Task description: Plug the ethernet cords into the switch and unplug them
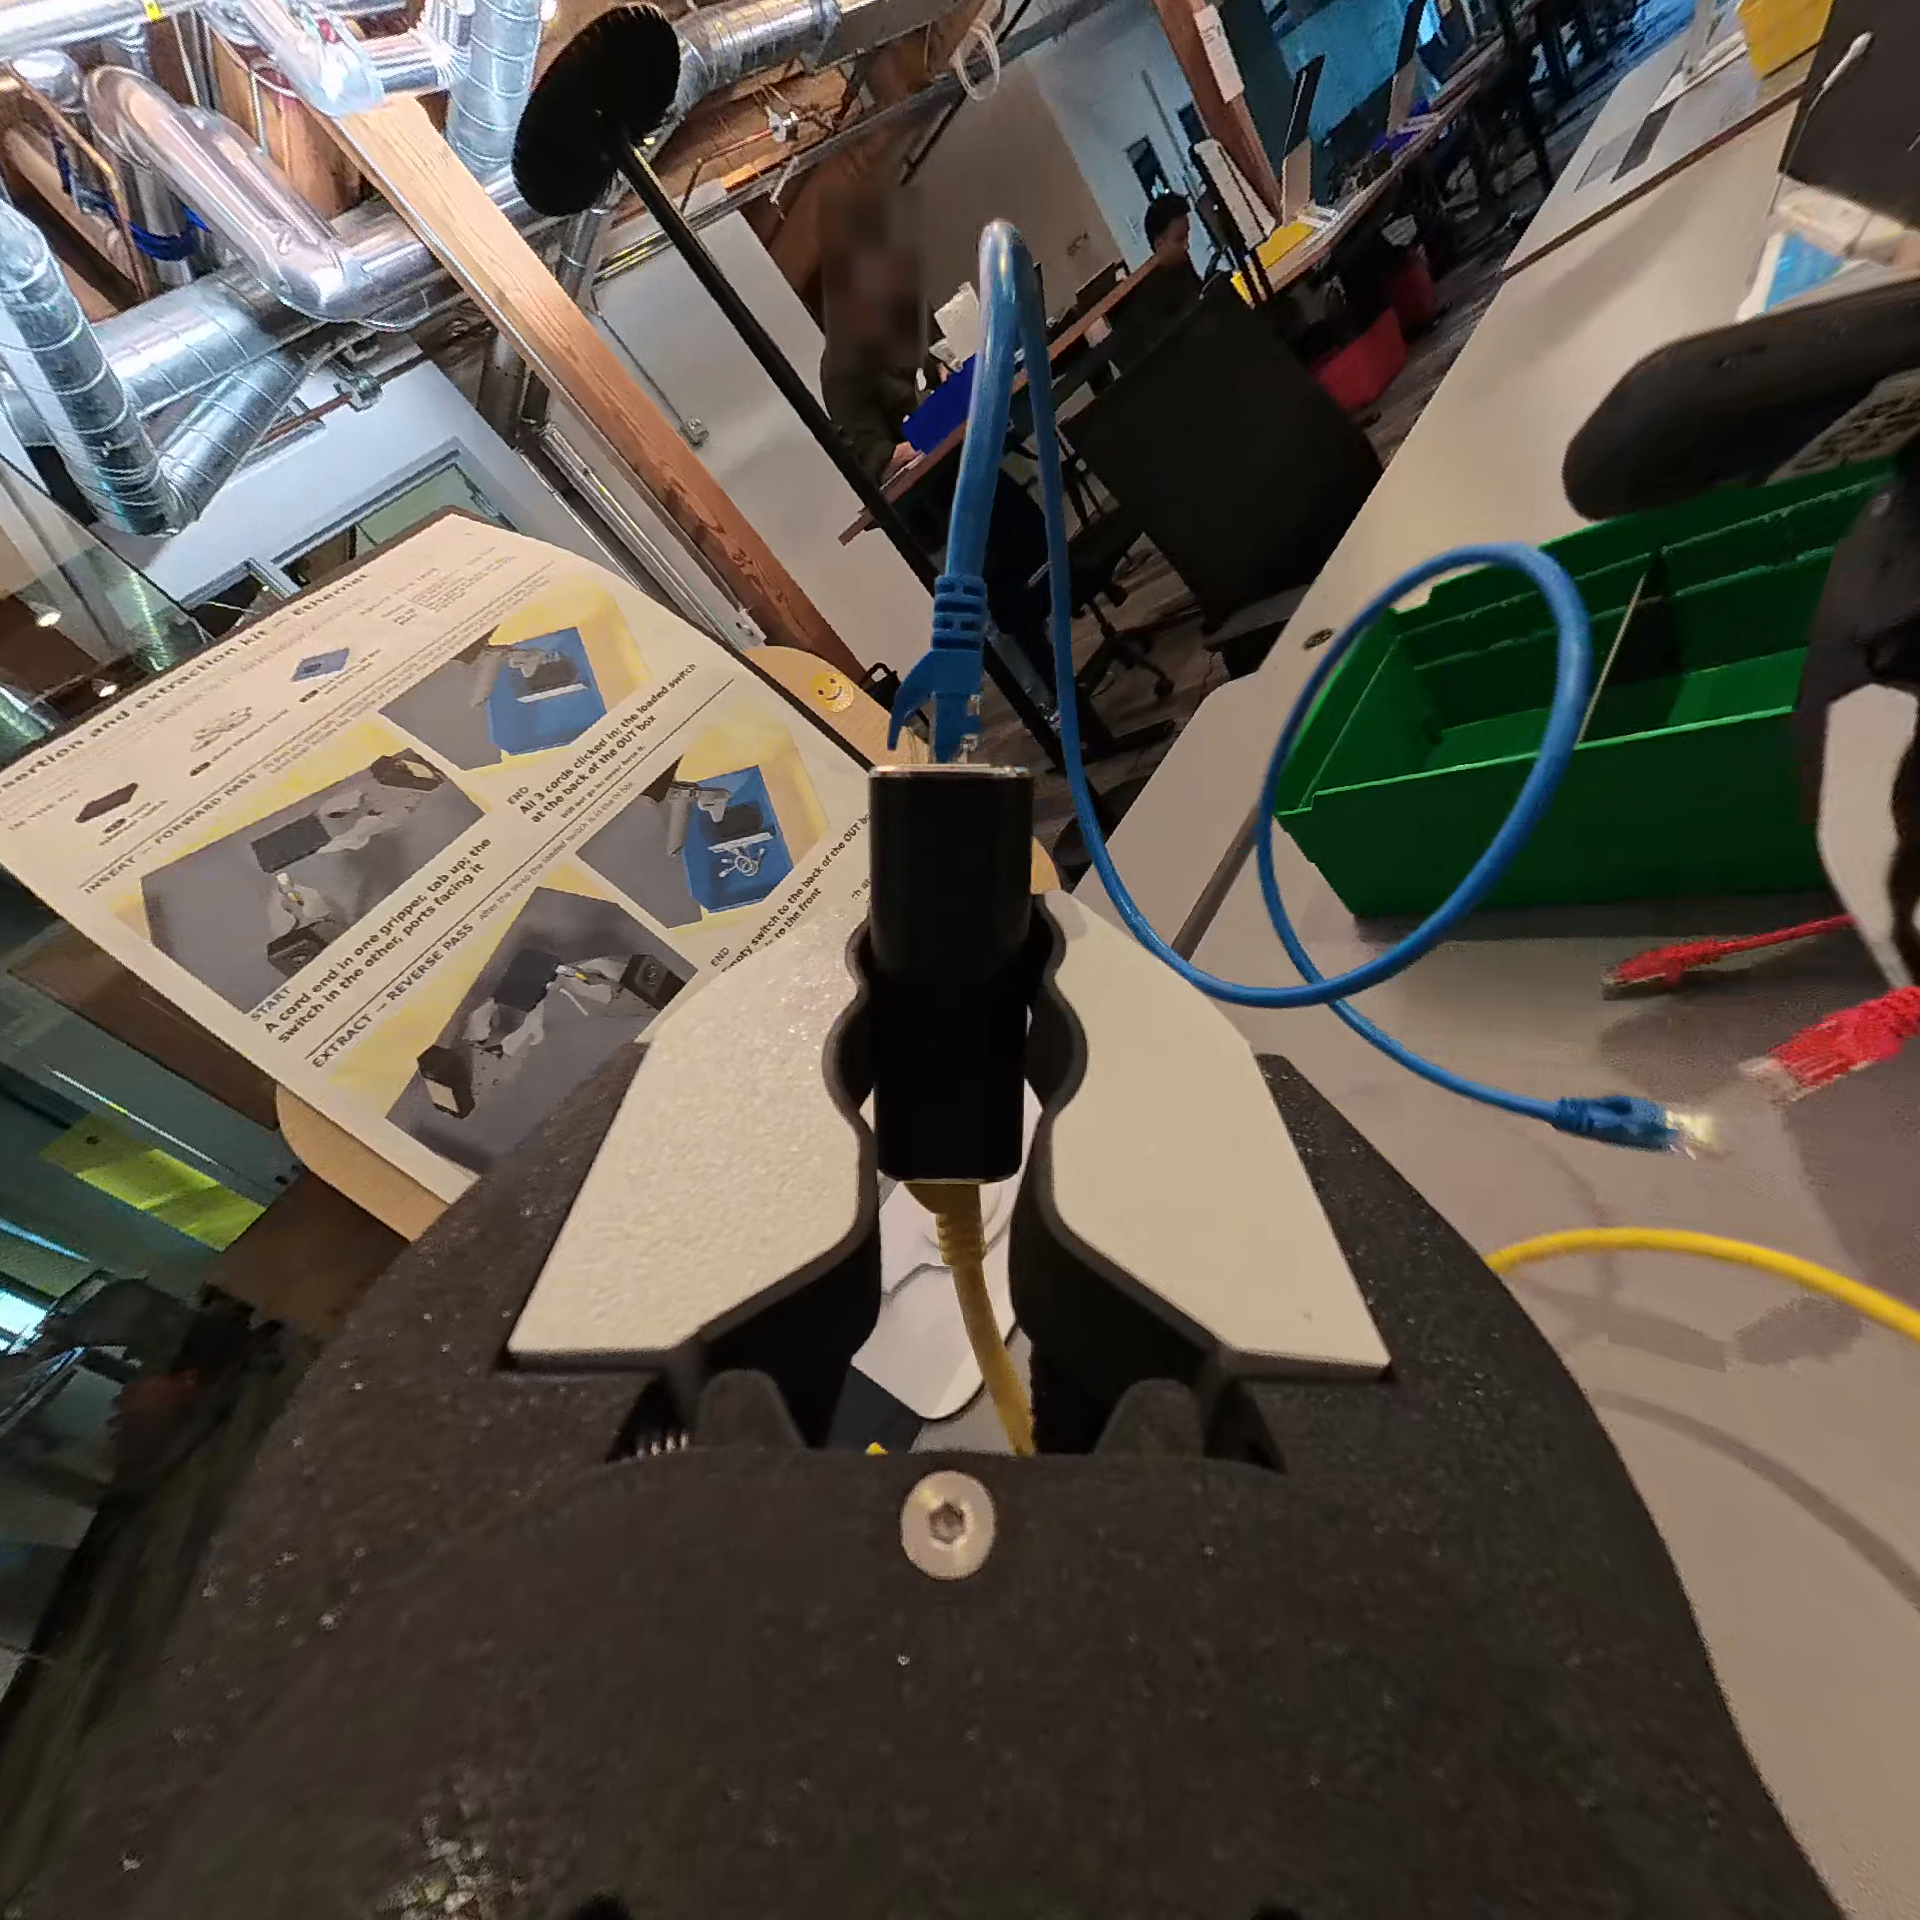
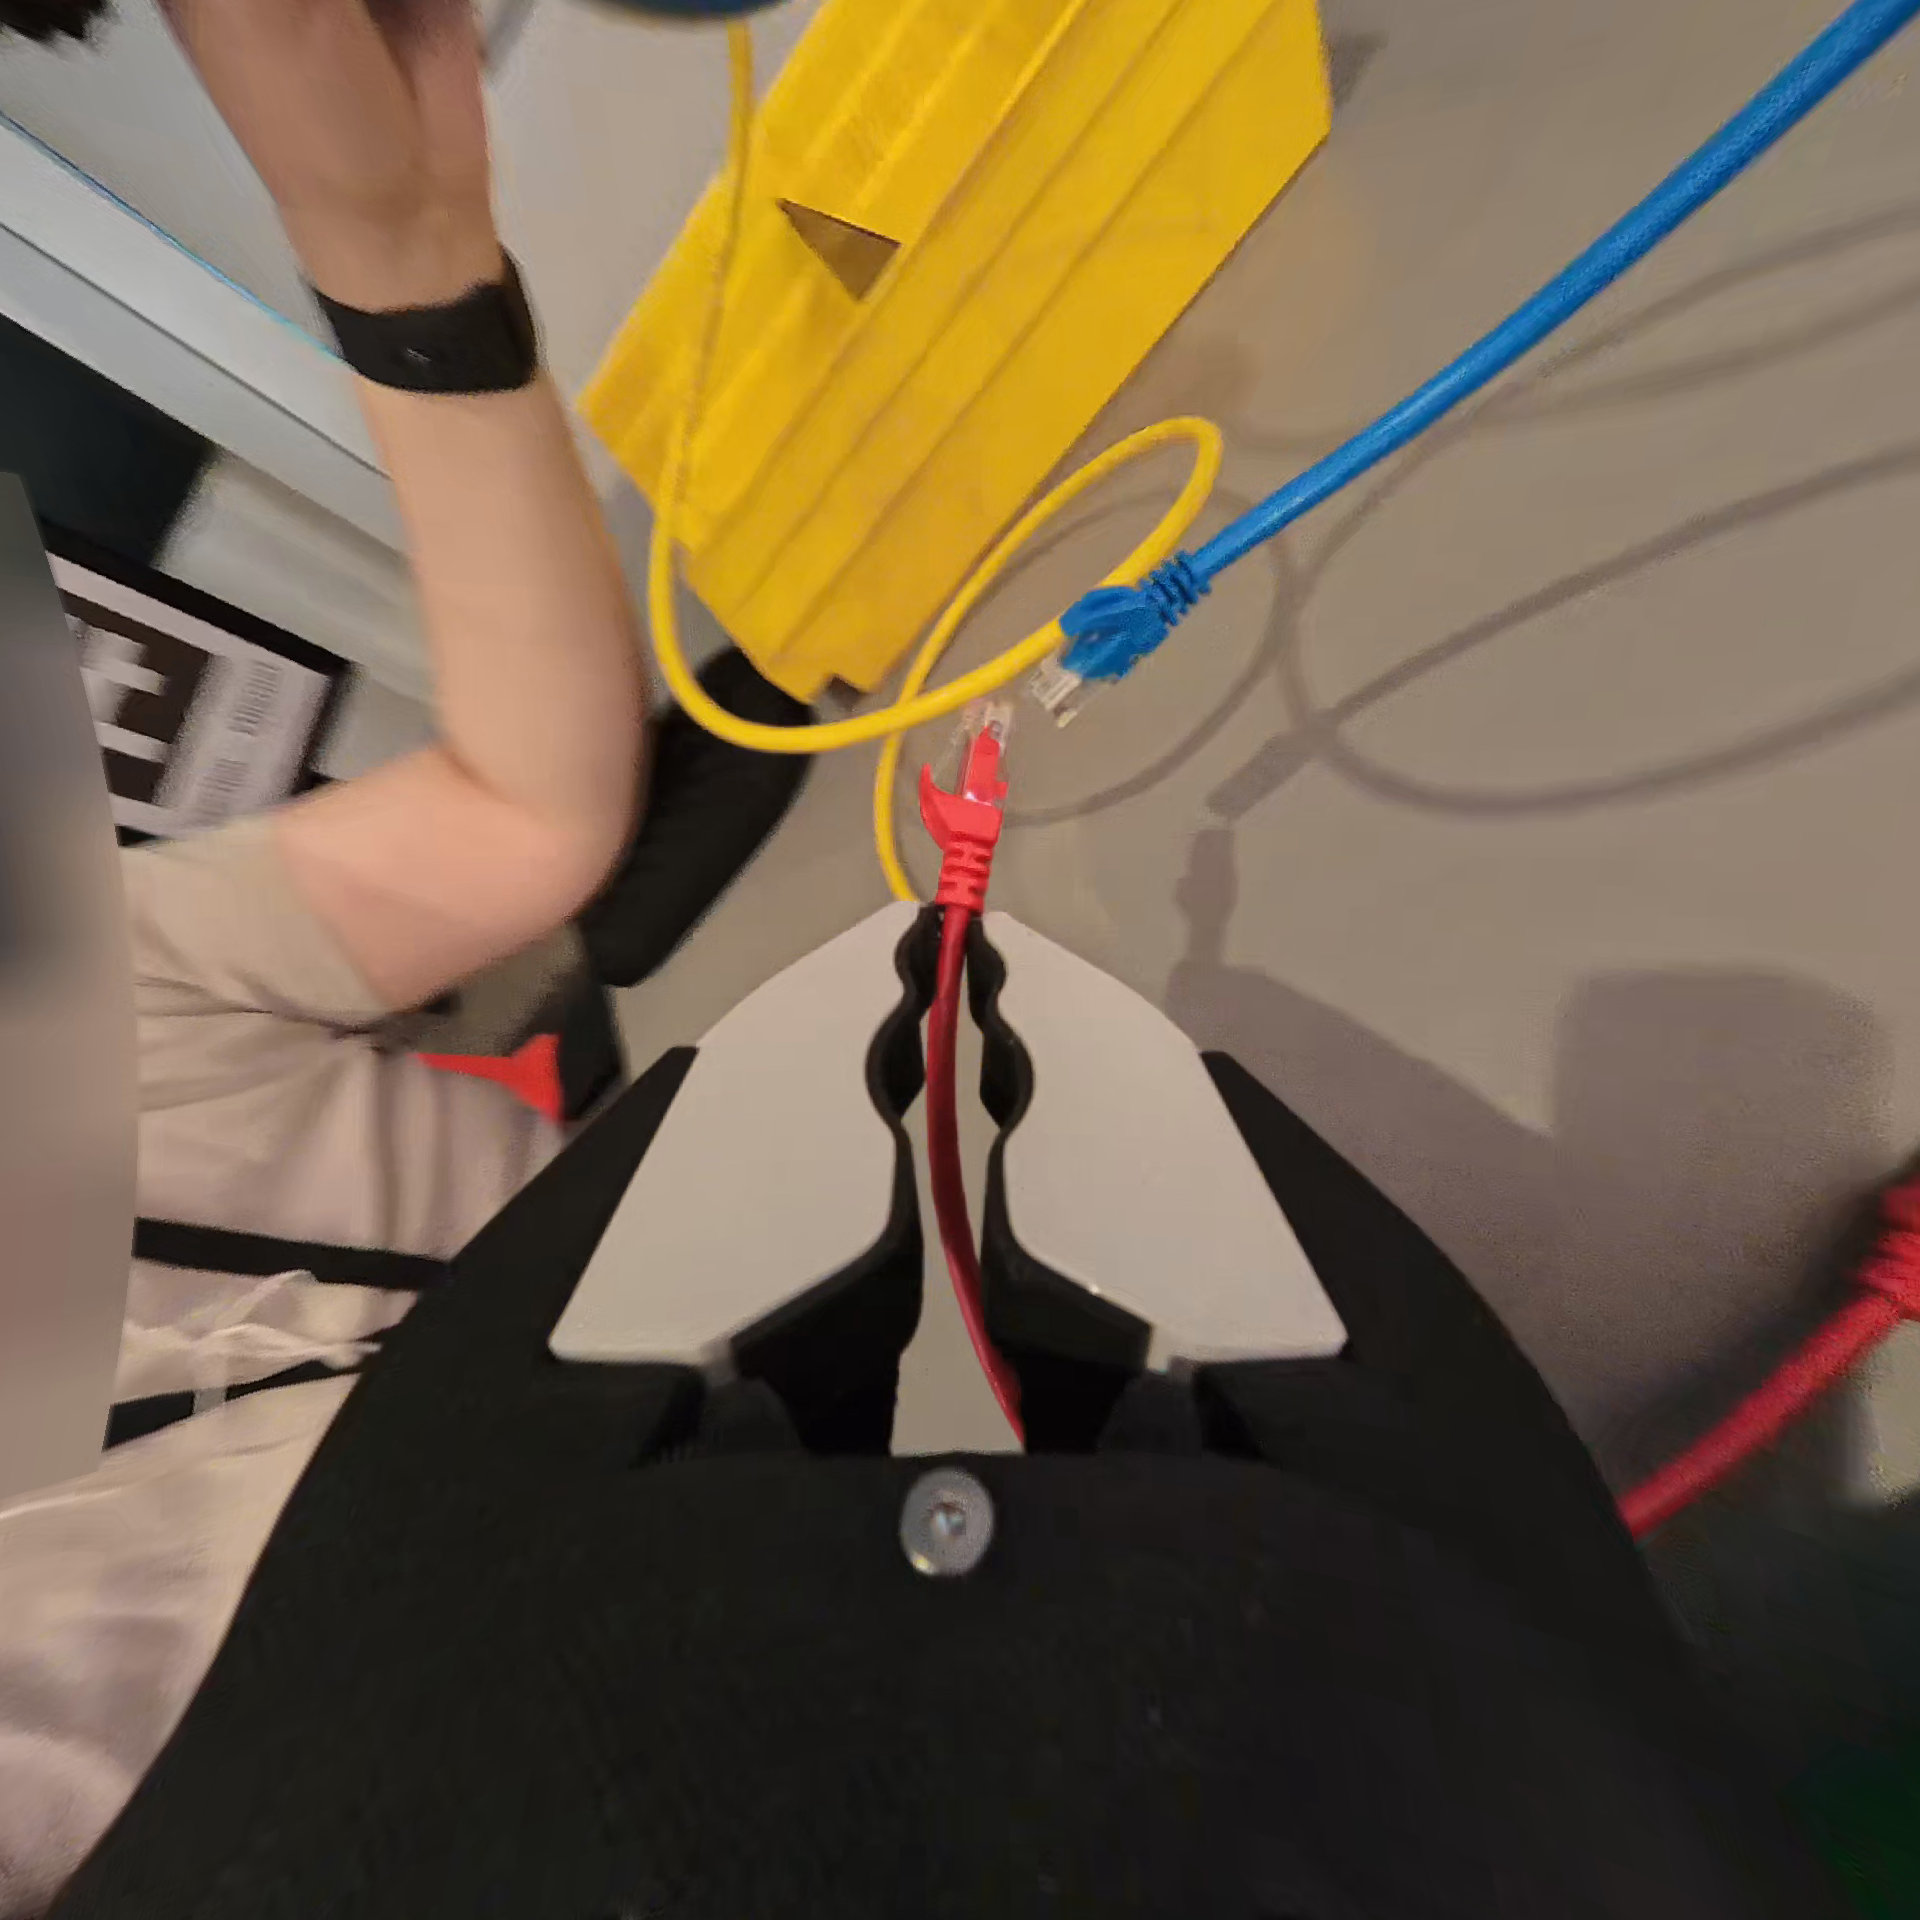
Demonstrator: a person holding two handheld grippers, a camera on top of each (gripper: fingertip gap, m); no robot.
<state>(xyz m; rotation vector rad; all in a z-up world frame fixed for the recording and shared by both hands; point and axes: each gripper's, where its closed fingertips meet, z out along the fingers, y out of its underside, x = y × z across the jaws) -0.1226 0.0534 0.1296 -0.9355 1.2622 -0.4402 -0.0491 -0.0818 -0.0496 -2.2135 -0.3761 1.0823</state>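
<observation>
Grey table [image 1: 1558, 1403] — green bin [image 1: 1558, 821], yellow bin [image 2: 966, 312], red plugs [image 1: 1839, 1044], yellow cord [image 1: 1704, 1262] lying on it.

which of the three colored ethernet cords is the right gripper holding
The red cord, pinched between the right gripper fingertips behind its plug. The blue cord and yellow cord lie beyond.

Black tongs [image 2: 951, 920], grey-faced fingers [image 2: 810, 1122]

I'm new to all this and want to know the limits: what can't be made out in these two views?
- Left wrist view: the black switch is end-on, so its ports are hidden.
- Left wrist view: the yellow cord disappears behind the switch.
- Right wrist view: the red cord runs off the edge.
- Right wrist view: the arm is motion-blurred.
</observation>
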